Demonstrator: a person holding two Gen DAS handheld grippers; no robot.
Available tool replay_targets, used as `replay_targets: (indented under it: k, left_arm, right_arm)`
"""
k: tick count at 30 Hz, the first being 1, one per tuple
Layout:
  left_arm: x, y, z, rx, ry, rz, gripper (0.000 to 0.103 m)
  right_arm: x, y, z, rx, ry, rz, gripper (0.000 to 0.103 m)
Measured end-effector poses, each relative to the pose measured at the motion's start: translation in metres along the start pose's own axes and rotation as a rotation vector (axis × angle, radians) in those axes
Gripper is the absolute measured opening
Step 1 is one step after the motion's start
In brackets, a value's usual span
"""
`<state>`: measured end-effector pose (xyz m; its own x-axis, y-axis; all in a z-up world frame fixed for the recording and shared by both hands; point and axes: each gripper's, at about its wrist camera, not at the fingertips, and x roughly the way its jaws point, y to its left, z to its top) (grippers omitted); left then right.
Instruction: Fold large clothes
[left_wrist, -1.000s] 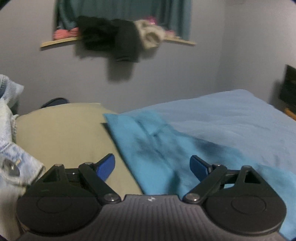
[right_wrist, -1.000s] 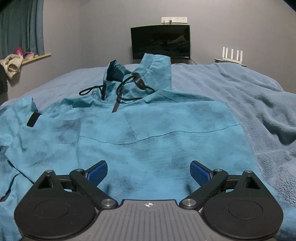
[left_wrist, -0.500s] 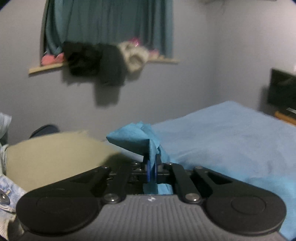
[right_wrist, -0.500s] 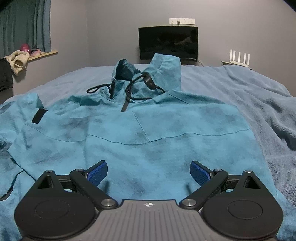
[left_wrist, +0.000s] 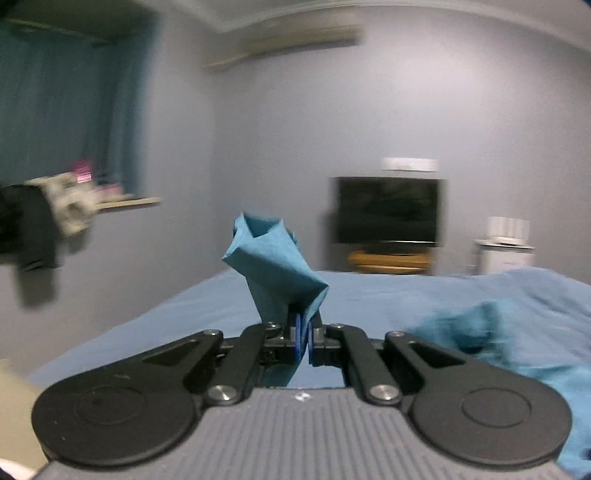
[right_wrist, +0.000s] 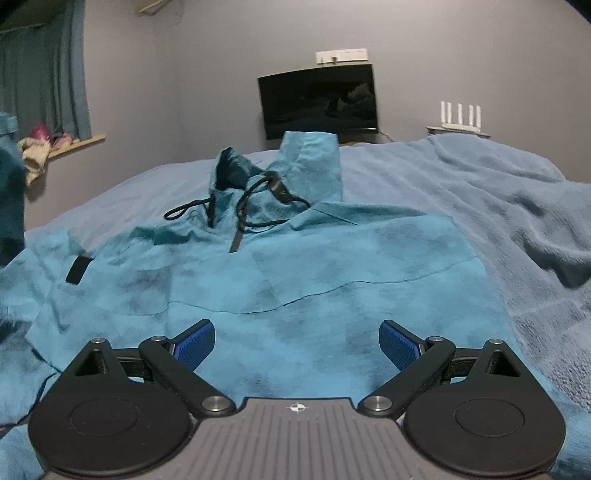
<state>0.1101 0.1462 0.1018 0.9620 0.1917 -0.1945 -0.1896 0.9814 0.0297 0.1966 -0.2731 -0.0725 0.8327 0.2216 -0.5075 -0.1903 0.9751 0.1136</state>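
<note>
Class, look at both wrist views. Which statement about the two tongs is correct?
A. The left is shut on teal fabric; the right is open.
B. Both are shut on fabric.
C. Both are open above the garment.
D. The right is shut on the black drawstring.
A: the left tongs pinch a fold of the teal hoodie between closed pads, while the right tongs stand wide apart over the garment, holding nothing.

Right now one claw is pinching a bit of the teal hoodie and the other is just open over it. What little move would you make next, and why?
Probably carry the pinched sleeve across onto the hoodie body. The left gripper is shut on that fabric and holds it above the bed, while the body lies spread flat under the open right gripper.
</note>
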Motion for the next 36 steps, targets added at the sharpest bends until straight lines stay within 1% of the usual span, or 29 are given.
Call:
replay_targets:
  k: [2,6,8,10,12,14,16,18,19,20,21,22,23,25,27,29,30,32,34,36]
  left_arm:
    - [0.0,-0.046,0.003,0.015,0.001,-0.093,0.0]
    - [0.004,-0.133,-0.001,0.035,0.016,-0.25,0.0]
    - [0.005,-0.185,-0.009,0.048,0.026,-0.318,0.0]
    - [0.009,-0.228,-0.019,0.055,0.044,-0.374,0.0]
    - [0.012,-0.27,-0.032,0.05,0.075,-0.421,0.0]
    - [0.016,-0.309,-0.051,0.053,0.108,-0.457,0.0]
    - [0.023,-0.336,-0.071,0.062,0.15,-0.48,0.0]
    - [0.029,-0.361,-0.096,0.073,0.21,-0.494,0.0]
    - [0.03,-0.376,-0.106,0.071,0.255,-0.501,0.002]
    - [0.03,-0.387,-0.117,0.061,0.316,-0.513,0.006]
    - [0.028,-0.387,-0.128,0.051,0.362,-0.523,0.017]
    - [0.026,-0.382,-0.133,0.04,0.391,-0.528,0.027]
    - [0.022,-0.371,-0.134,0.03,0.404,-0.536,0.044]
    - [0.017,-0.35,-0.13,0.015,0.381,-0.557,0.059]
    - [0.01,-0.31,-0.12,0.011,0.351,-0.55,0.061]
    - [0.003,-0.274,-0.113,0.012,0.339,-0.524,0.063]
    - [0.001,-0.249,-0.109,0.014,0.333,-0.495,0.065]
    - [-0.001,-0.207,-0.108,0.04,0.332,-0.394,0.066]
    - [0.004,-0.169,-0.115,0.052,0.342,-0.269,0.066]
    - [0.013,-0.136,-0.129,0.048,0.377,-0.142,0.066]
  right_arm:
    - [0.001,-0.006,0.001,0.034,0.003,-0.007,0.097]
    - [-0.001,-0.017,0.003,0.094,-0.008,-0.018,0.096]
    - [-0.003,-0.022,0.005,0.111,-0.026,-0.028,0.096]
    - [-0.006,-0.029,0.008,0.125,-0.048,-0.051,0.096]
    - [-0.007,-0.039,0.008,0.146,-0.058,-0.083,0.096]
    - [-0.004,-0.051,0.007,0.189,-0.041,-0.119,0.096]
    - [0.001,-0.064,0.004,0.238,-0.017,-0.137,0.092]
    - [0.004,-0.07,0.003,0.263,-0.001,-0.143,0.092]
    - [0.005,-0.071,0.002,0.26,0.0,-0.144,0.092]
    - [0.006,-0.07,0.003,0.252,0.001,-0.146,0.092]
    - [0.006,-0.069,0.003,0.242,0.0,-0.147,0.092]
    - [0.006,-0.068,0.003,0.235,0.0,-0.148,0.092]
    - [0.006,-0.068,0.002,0.236,0.0,-0.147,0.092]
    - [0.006,-0.071,0.002,0.251,0.0,-0.141,0.092]
    - [0.005,-0.074,0.003,0.264,-0.007,-0.133,0.092]
    - [0.002,-0.074,0.003,0.269,-0.013,-0.122,0.092]
    - [0.001,-0.074,0.002,0.274,-0.017,-0.11,0.09]
    - [-0.004,-0.074,0.003,0.29,-0.027,-0.084,0.086]
    - [-0.009,-0.075,0.005,0.324,-0.036,-0.037,0.078]
    - [-0.015,-0.079,0.005,0.38,-0.046,0.022,0.078]
